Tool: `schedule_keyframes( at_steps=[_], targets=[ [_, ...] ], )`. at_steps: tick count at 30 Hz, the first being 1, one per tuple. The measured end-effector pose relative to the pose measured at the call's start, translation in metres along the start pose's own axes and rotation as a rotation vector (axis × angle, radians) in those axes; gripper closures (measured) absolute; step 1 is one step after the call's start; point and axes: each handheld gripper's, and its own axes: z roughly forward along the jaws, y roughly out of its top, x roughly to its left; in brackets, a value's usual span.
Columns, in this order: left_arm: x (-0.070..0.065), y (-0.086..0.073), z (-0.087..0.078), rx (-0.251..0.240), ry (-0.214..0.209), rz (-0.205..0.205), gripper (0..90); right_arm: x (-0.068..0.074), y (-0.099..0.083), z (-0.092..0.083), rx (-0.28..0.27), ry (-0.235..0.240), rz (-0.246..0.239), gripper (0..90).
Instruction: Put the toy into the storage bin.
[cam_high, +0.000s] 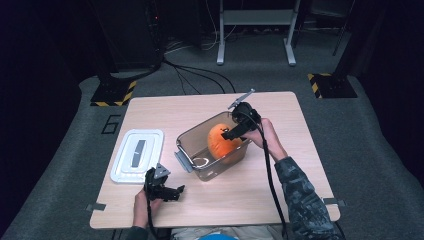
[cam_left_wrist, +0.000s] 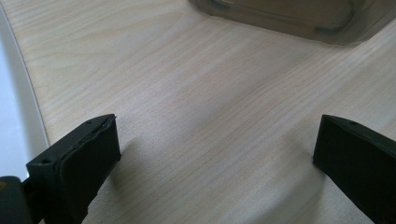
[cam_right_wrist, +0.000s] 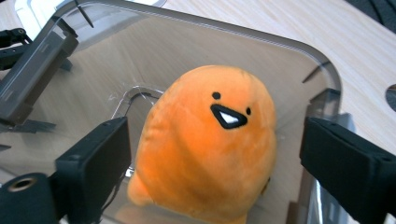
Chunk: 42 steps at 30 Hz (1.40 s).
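**Toy in the bin, lid still off to the side**

The white lid (cam_high: 137, 155) lies flat at nine o'clock from the clear bin (cam_high: 212, 146), apart from it. If it is fetched carelessly, its thin edge could slide along the smooth bench (cam_high: 280, 165) instead of lifting. Just below the lid, at about seven o'clock from the bin, the left tongs (cam_high: 176, 190) rest low over the bench with the jaws spread wide and nothing between them, pointing toward three o'clock; the hand grips the body from below.

The orange plush toy (cam_right_wrist: 205, 149) sits inside the bin, leaning against the wall at three o'clock, its top near the rim. A lid pressed down may catch on it and fail to seat, or tilt the light bin.

The right tongs (cam_right_wrist: 212, 154) hover over the bin's rim at one o'clock, angled down toward seven o'clock, jaws released and clear of the toy on both sides. No earlier picture is at hand. The forearm crosses from five o'clock; its trailing cable could snag the rim.
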Motion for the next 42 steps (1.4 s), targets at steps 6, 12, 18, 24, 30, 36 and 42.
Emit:
schedule_keyframes(
  at_steps=[6,12,18,24,30,36,42],
  targets=[
    [0.000,0.000,0.000,0.000,0.001,0.002,0.2,-0.001,-0.015,-0.016,-0.035,-0.025,0.009,2.8],
    [0.000,0.000,0.000,0.000,0.001,0.001,0.1,-0.005,-0.035,-0.031,-0.068,-0.057,0.035,1.3],
    [0.000,0.000,0.000,0.000,0.000,0.000,0.1,-0.012,-0.060,-0.041,-0.106,-0.082,0.061,1.3],
    [0.000,0.000,0.000,0.000,0.000,0.000,0.1,-0.015,-0.083,-0.049,-0.129,-0.109,0.088,1.3],
    [0.000,0.000,0.000,0.000,0.001,0.000,0.1,-0.021,-0.108,-0.047,-0.131,-0.138,0.137,0.6],
    [0.000,0.000,0.000,0.000,0.001,0.000,0.1,-0.029,-0.138,-0.037,-0.143,-0.157,0.198,0.4],
    [0.000,0.000,0.000,0.000,0.001,0.000,0.1,-0.038,-0.163,-0.024,-0.140,-0.151,0.251,0.0]
  ],
)
